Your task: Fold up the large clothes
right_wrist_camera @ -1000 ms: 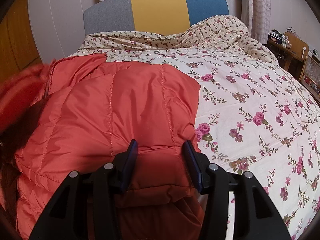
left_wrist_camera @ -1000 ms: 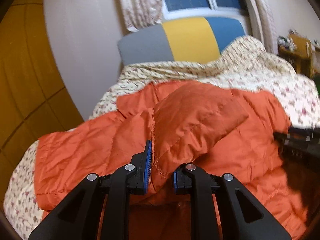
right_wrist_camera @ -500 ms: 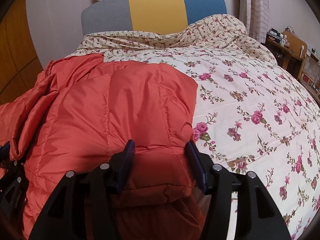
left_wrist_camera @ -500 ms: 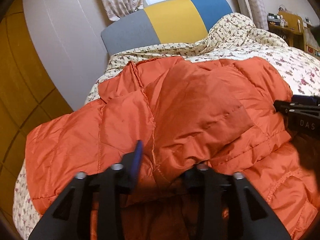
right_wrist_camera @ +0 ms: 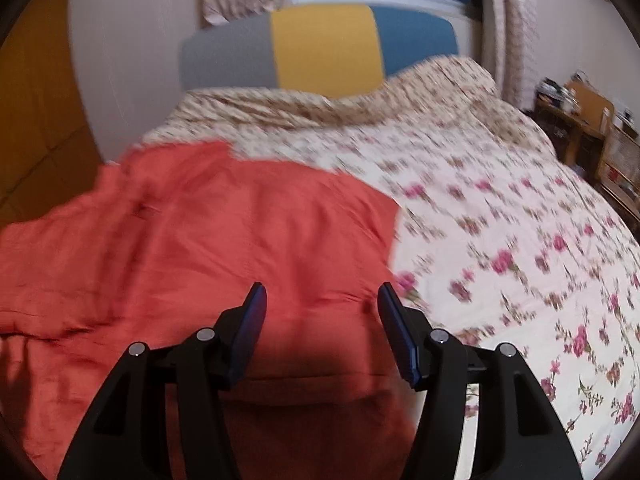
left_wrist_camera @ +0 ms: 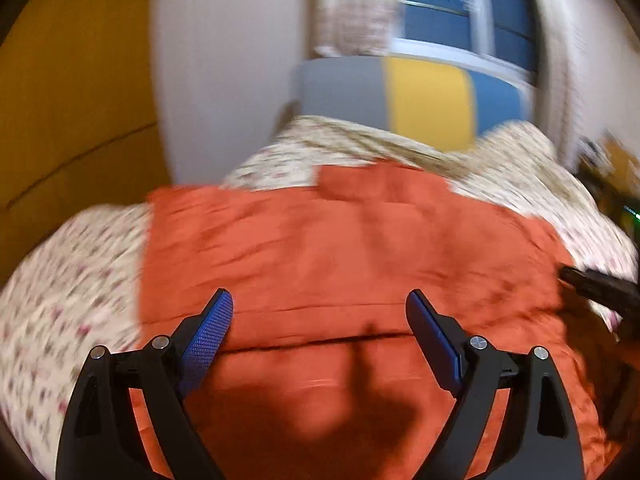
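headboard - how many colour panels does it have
3. On the headboard, behind the floral quilt: a grey panel on the left, a yellow panel in the middle, a blue panel on the right. The quilt hides their lower edges.

The left gripper (left_wrist_camera: 319, 307) occupies the lower centre of its frame. Its jaws have just been opening and stand wide apart; nothing is clamped between the blue pads (left_wrist_camera: 208, 336). The right gripper (right_wrist_camera: 320, 302) occupies the lower centre of its own frame, jaws partly spread, with no pad contact visible. In the left wrist view the right gripper (left_wrist_camera: 600, 290) appears as a dark shape at the right edge, its jaw state unreadable there.
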A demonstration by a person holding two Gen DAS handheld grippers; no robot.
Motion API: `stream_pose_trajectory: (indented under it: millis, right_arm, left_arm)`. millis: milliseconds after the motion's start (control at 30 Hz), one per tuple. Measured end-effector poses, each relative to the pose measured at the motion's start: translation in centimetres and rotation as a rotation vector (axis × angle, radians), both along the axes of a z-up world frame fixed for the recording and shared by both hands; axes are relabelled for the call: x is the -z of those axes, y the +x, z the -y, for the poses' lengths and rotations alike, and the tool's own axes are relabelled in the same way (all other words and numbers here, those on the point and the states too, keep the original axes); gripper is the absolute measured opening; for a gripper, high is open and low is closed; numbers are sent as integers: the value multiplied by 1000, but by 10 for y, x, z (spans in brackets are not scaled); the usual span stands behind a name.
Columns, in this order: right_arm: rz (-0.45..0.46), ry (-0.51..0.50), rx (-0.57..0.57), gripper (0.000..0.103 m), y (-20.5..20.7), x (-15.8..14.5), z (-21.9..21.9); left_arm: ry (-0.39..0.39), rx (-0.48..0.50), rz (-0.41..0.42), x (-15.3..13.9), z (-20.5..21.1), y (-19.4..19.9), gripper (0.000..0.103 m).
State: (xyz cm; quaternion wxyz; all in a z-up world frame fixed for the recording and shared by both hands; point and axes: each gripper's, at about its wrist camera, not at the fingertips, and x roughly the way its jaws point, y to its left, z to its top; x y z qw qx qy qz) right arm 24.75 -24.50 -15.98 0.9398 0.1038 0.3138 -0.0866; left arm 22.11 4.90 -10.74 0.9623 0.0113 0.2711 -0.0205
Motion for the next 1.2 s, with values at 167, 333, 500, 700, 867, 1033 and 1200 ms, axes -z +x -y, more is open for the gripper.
stream_pose_trajectory:
  millis: [167,333,500,700,867,1033,1200]
  right_arm:
    - [84,40,-179,43,8,-42,-50]
    - [18,-6,-327,31,49,-39,-104]
    - [-90,-24,-278,30,81,-8,-108]
    - [-92,1,-257,31,80,20,-95]
    - [-82,-10,-253,31,79,26,-97]
    - [-80,-8,-253,31,77,29,-100]
    - [-82,0,-259,32,78,32,-101]
  left_arm:
    - [-150,-201,-43,14,-54,5,88]
    - [-220,-153,-148,41,-58,11,88]
    - [-239,-152,-162,46,-59,10,88]
    - [-285,-108,-109,31,-65,-1,78]
    - [-250,-82,-44,1,-61,14,75]
    - [-192,-135,-72,-6,-69,70,70]
    - [-85,-176,-155,15,-77,125,70]
